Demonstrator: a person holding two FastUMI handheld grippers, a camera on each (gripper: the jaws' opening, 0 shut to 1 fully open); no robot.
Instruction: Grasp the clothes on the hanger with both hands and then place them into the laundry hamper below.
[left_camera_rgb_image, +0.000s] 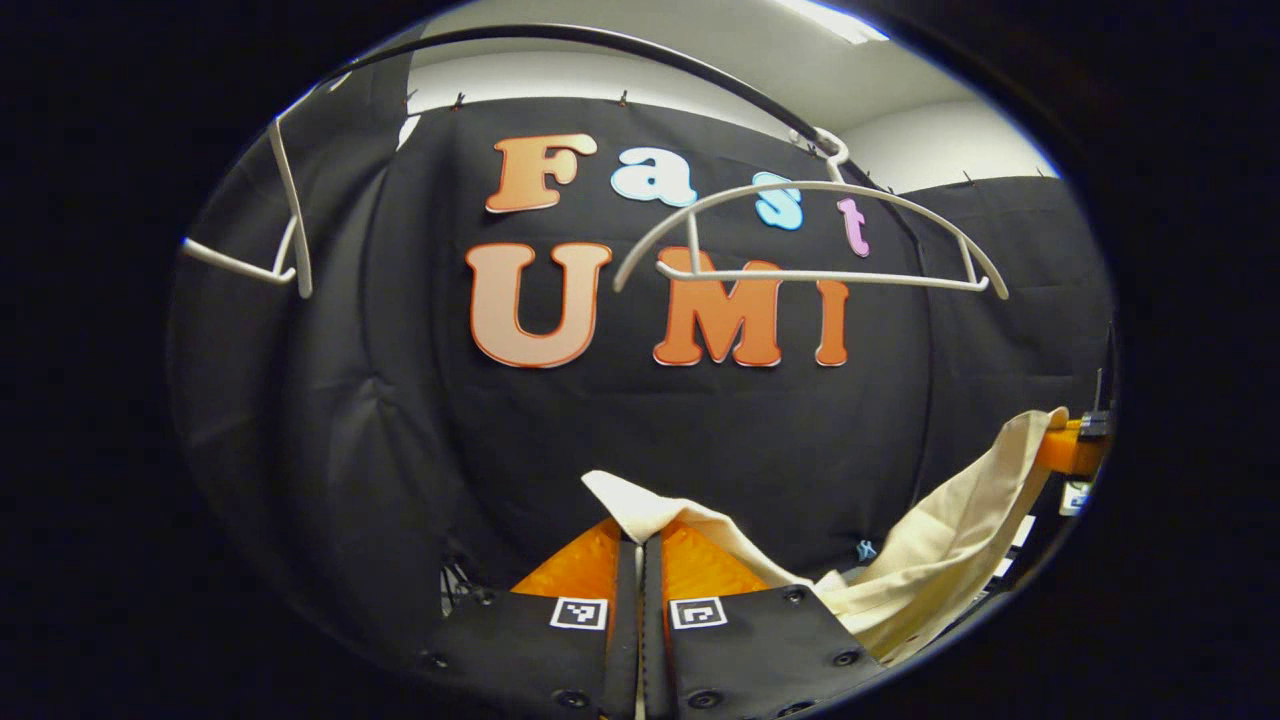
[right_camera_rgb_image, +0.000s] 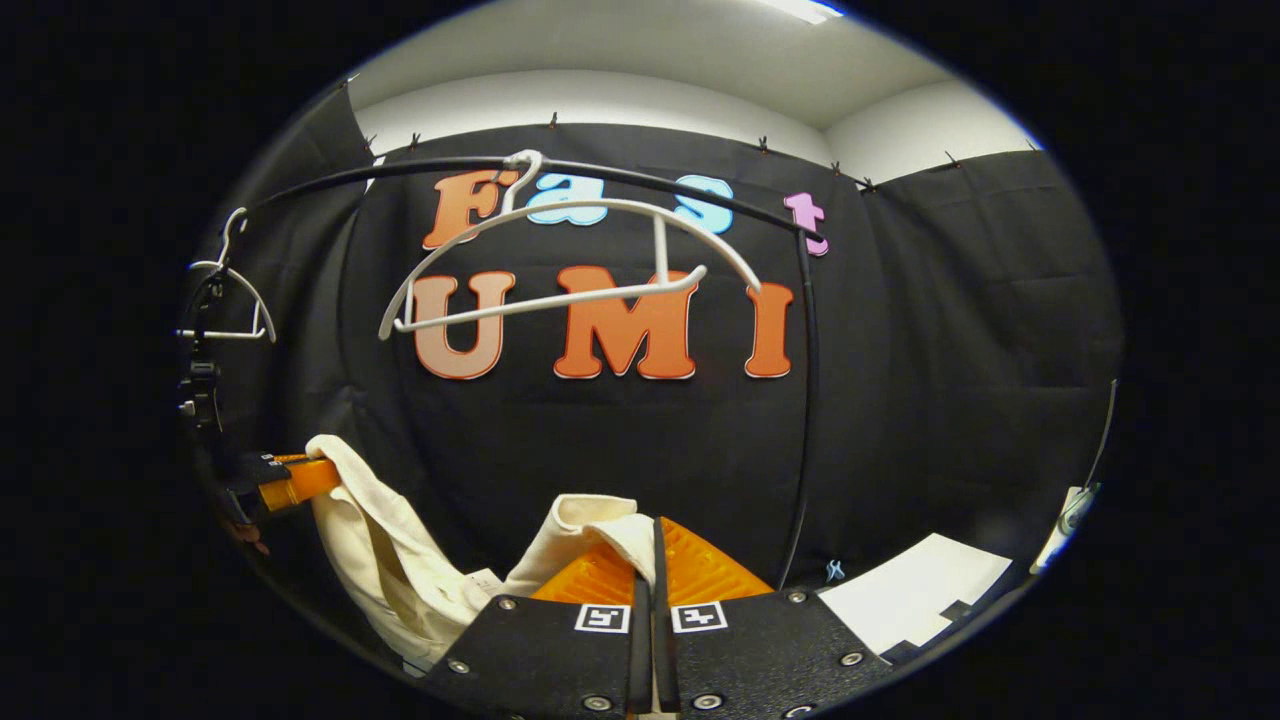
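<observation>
the cream garment (left_camera_rgb_image: 940, 550) is off the white hanger (left_camera_rgb_image: 810, 235), which hangs bare on the black rail (right_camera_rgb_image: 640, 175). one end is pinched between the closed fingers of the left hand-held gripper (left_camera_rgb_image: 640, 545), the other end in the closed right hand-held gripper (right_camera_rgb_image: 652, 550), the cloth sagging between them. the carry step is judged in hand; next, both ends should be lowered together and released over the hamper, which is not seen.
</observation>
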